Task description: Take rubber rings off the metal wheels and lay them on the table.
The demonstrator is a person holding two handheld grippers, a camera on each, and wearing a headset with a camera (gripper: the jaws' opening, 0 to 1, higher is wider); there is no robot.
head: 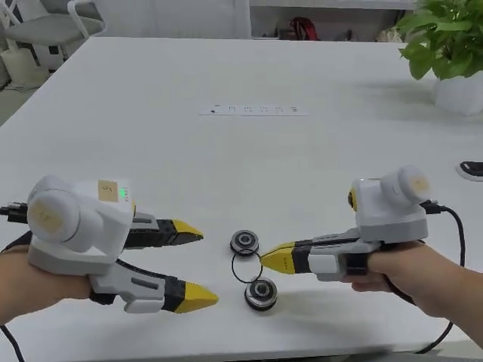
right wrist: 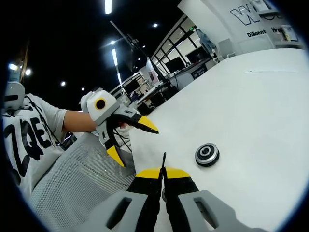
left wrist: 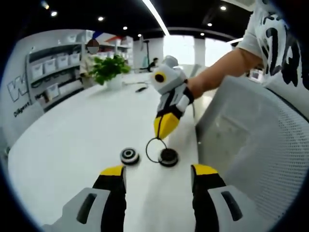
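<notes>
Hovering left gripper (head: 195, 264): is floating low over the smooth white table (head: 226, 166) close to its near edge, with the claw spread wide and gripping nothing. It is probably waiting to steady a wheel.
Farther metal wheel (head: 244, 241): this small, round, dark-rimmed wheel is lying flat a little in from the near edge, just beyond the ring and apart from both claws.
Thin black rubber ring (head: 232, 268): is hanging as a loose loop between the two wheels. Its lower side is touching or just beside the nearer one, and whether it is fully free I cannot tell.
Nearer metal wheel (head: 260, 294): this similar small round wheel is lying flat closest to the near edge.
Right gripper (head: 281, 259): is reaching in from the right with the claw pinched together on the ring's right side, likely drawing it clear to lay it on the table.
</notes>
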